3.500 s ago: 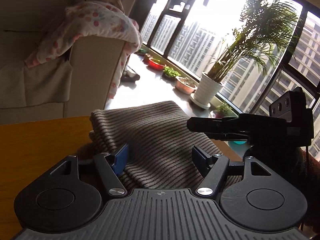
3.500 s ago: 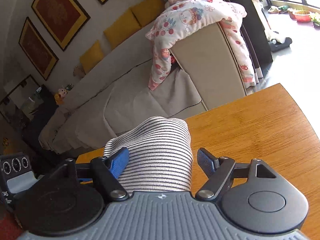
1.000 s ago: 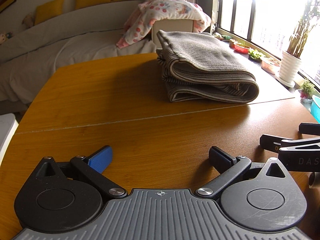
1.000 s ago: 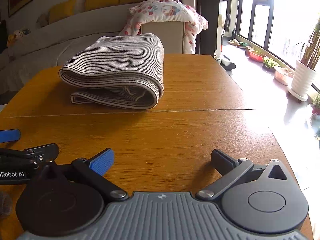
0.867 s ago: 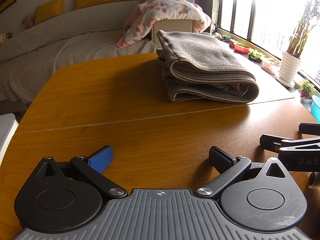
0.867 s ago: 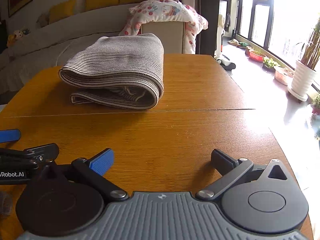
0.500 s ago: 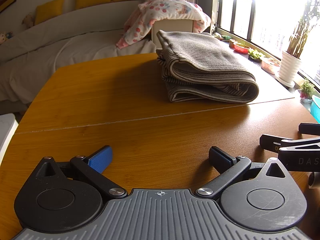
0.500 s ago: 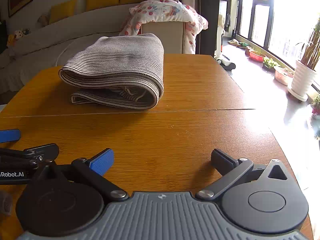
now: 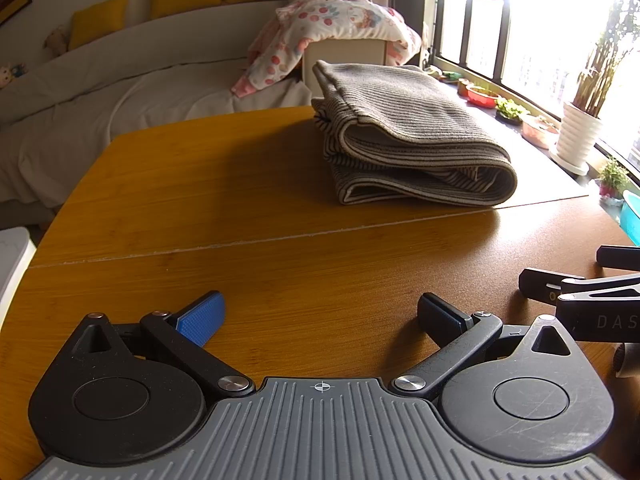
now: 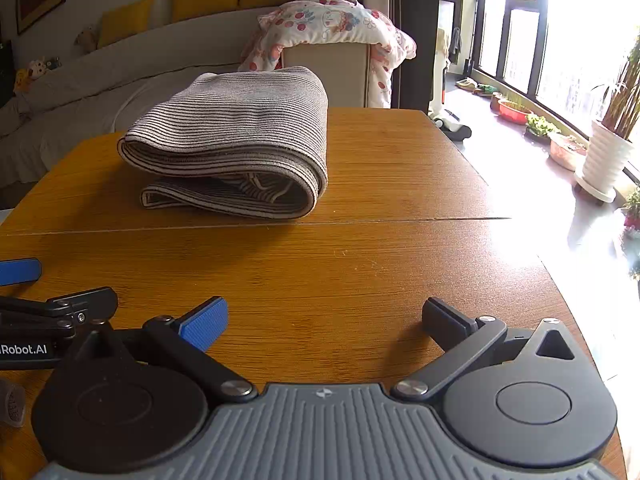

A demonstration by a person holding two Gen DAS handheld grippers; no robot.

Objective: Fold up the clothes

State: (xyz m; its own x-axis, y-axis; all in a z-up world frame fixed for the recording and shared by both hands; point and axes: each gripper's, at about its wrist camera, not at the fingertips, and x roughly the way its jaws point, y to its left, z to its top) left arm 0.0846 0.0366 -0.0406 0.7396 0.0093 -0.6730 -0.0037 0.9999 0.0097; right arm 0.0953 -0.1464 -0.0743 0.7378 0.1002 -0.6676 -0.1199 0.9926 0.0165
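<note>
A grey striped garment (image 9: 404, 136) lies folded in a thick bundle on the far half of the wooden table (image 9: 240, 208); the right wrist view shows the same garment (image 10: 240, 136) left of centre. My left gripper (image 9: 320, 314) is open and empty, low over the near table, well short of the bundle. My right gripper (image 10: 324, 316) is also open and empty, beside the left one. Each view catches the other tool at its edge: the right gripper (image 9: 580, 280) and the left gripper (image 10: 44, 284).
Beyond the table stand a pale sofa (image 9: 120, 92) with yellow cushions and a floral blanket (image 10: 332, 20) draped over its arm. Potted plants (image 10: 608, 156) and bowls line the bright window sill on the right. A seam (image 10: 360, 222) crosses the tabletop.
Since 3.5 s ago both grippers have drawn back from the garment, which now lies folded and untouched. Nothing has moved over the last second.
</note>
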